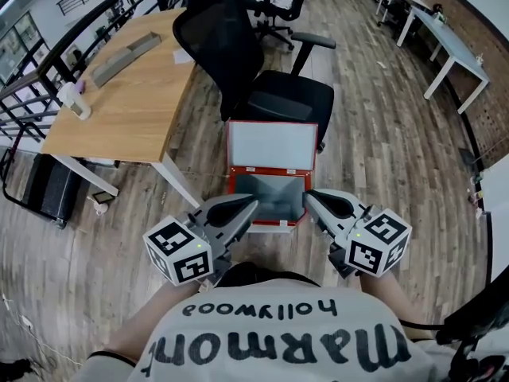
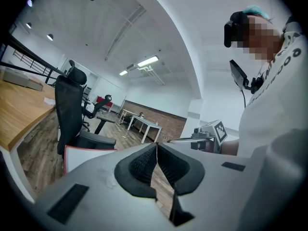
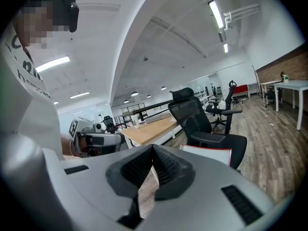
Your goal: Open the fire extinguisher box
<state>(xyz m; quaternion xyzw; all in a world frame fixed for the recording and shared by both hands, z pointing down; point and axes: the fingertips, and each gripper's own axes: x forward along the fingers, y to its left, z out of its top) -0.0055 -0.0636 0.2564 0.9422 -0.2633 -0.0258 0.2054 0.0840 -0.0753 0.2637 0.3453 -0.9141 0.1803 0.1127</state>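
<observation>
Two hand-held grippers, both with jaws closed and nothing between the pads: left gripper and right gripper, held low over the near edge of the fire extinguisher box. Open-plan office with a grey-brown wood-plank floor. Light wooden desk on white legs at left, black railing behind it, white tables along a brick wall at right. The box sits on the floor just in front of a black mesh office chair. It is rectangular with a red frame and a grey inside, and it is open upward. Its long axis runs left to right across the head view. Its lid stands up at the far side, pale inner face toward the person, right by the chair seat.
</observation>
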